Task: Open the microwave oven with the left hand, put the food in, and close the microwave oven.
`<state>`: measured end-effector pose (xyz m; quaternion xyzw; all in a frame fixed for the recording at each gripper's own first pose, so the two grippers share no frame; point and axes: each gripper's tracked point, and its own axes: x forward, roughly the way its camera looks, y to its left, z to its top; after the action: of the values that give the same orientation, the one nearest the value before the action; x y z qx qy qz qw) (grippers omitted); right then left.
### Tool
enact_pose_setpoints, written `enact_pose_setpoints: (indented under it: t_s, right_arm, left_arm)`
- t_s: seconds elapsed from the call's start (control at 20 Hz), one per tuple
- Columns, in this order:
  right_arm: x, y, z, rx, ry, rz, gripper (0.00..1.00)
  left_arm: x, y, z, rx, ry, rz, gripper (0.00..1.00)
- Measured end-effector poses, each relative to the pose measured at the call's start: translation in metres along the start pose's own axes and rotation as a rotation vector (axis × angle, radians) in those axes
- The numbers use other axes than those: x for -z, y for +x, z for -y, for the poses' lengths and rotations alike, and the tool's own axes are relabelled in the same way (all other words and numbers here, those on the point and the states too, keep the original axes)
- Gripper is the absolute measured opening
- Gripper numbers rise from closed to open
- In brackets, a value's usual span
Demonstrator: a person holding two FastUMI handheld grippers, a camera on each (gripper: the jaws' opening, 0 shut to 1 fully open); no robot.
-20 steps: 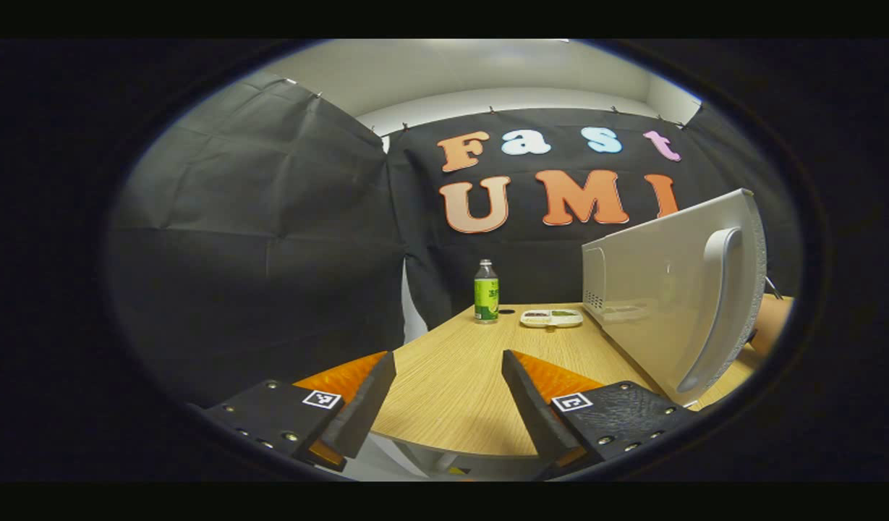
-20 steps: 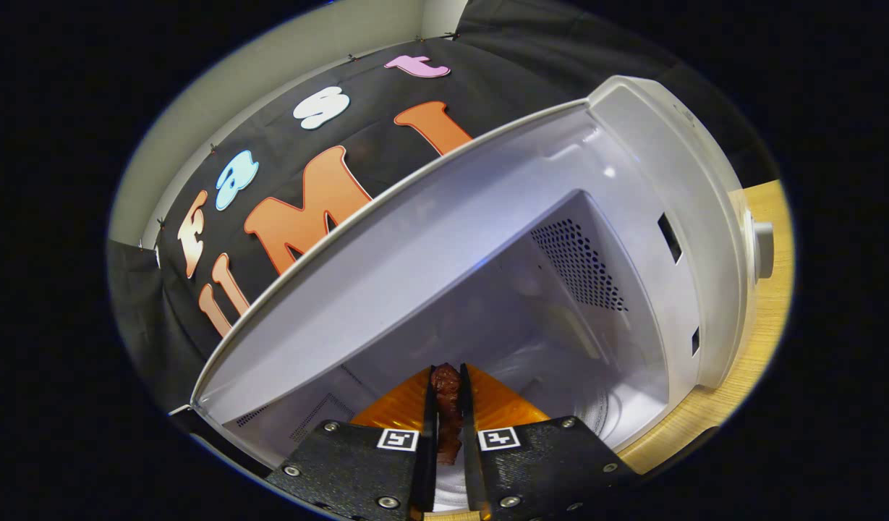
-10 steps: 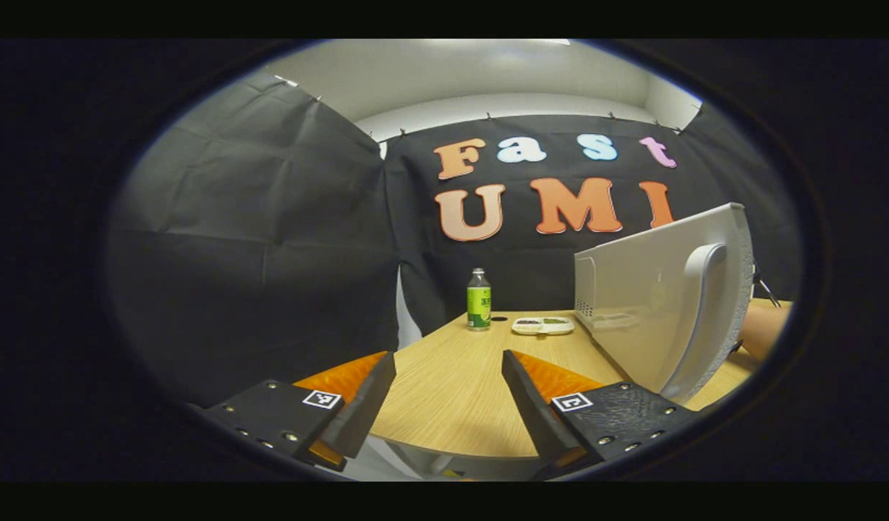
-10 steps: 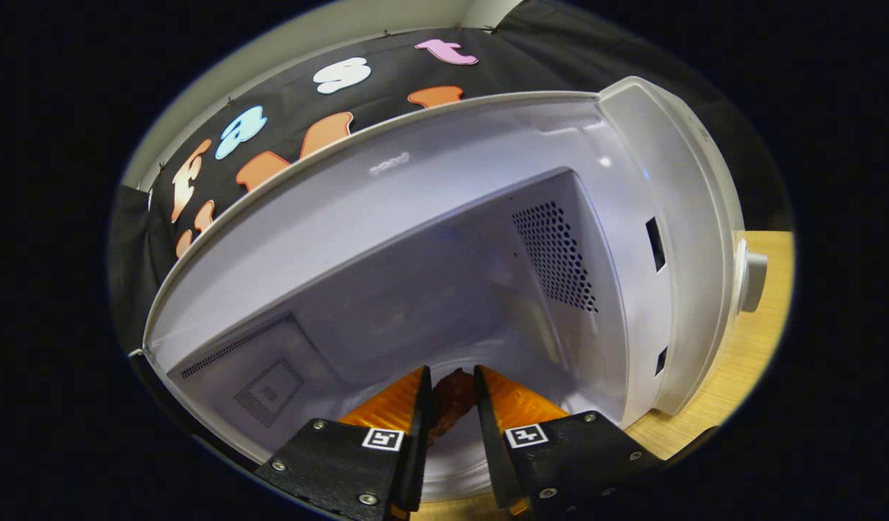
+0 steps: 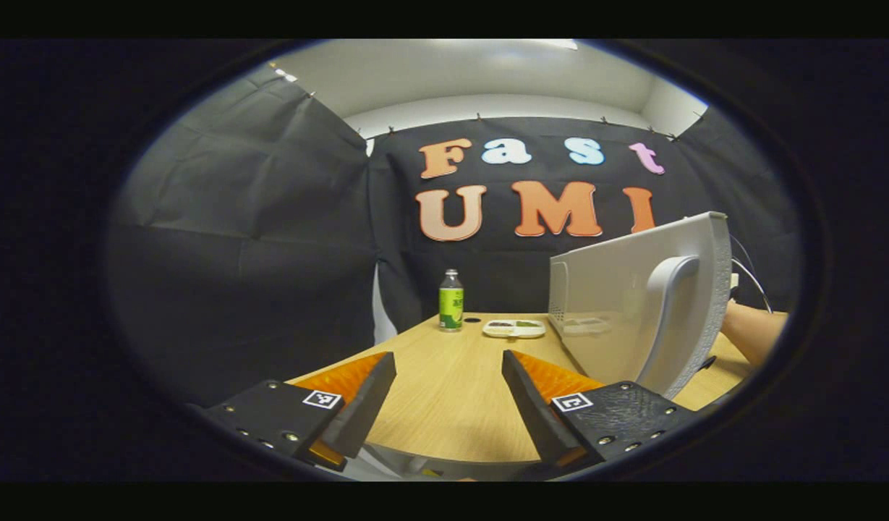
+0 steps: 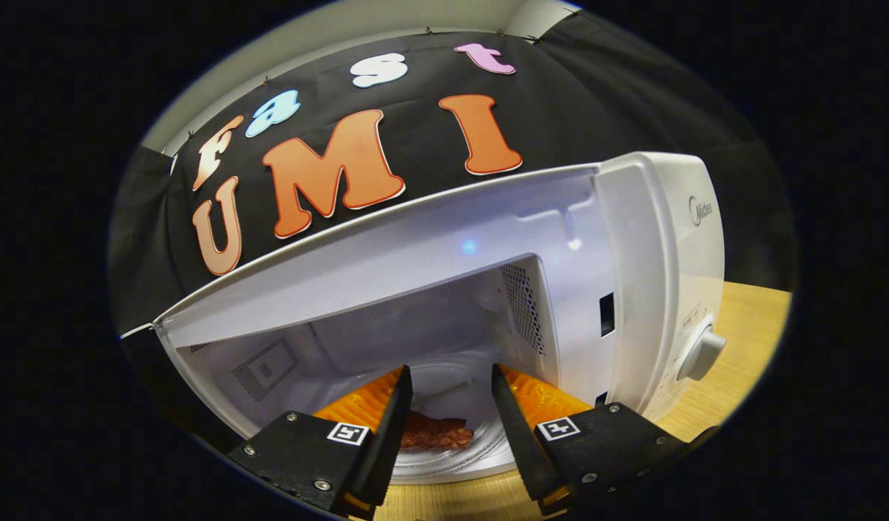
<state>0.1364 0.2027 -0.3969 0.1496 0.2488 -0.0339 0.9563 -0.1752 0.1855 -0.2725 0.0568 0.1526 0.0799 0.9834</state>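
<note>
Just dropped the food [image 6: 435, 432] inside the microwave [image 6: 632, 289], right tool [image 6: 448, 412] now wide and backing out; next, left tool [image 5: 444, 394], wide too, shuts the door [image 5: 632, 304].

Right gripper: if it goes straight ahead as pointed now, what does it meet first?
Probably the piece of food lying inside the microwave, between the open tongs of the right gripper; depth is uncertain.

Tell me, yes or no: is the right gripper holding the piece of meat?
No: the right gripper is open, and the meat lies on the glass plate inside the microwave.
</note>
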Motion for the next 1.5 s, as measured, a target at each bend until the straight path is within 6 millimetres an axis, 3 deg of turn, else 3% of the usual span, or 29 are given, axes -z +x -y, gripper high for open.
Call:
enact_pose_setpoints:
  t_s: [0.25,0.5,0.85,1.25,1.4,1.45,1.5]
  right_arm:
    - [-0.020,-0.046,0.002,-0.083,-0.107,0.025,0.80]
    - [-0.054,-0.093,0.025,-0.133,-0.241,0.082,0.88]
    - [-0.098,-0.141,0.072,-0.171,-0.237,0.122,0.88]
    - [-0.118,-0.182,0.139,-0.139,-0.336,0.143,0.92]
    - [-0.120,-0.192,0.159,-0.131,-0.348,0.143,0.92]
    - [-0.122,-0.196,0.165,-0.128,-0.350,0.145,0.92]
    - [-0.123,-0.198,0.170,-0.127,-0.352,0.147,0.92]
  left_arm:
    - [0.000,0.008,0.044,0.112,-0.041,-0.027,0.92]
    - [-0.004,0.008,0.072,0.161,-0.074,-0.040,0.87]
    - [-0.024,0.001,0.146,0.310,-0.076,-0.007,0.88]
    - [-0.035,0.009,0.228,0.461,-0.050,0.010,0.87]
    - [-0.034,0.012,0.266,0.512,-0.024,0.010,0.81]
    - [-0.033,0.014,0.280,0.530,-0.015,0.008,0.71]
    - [-0.032,0.015,0.292,0.545,-0.009,0.007,0.69]
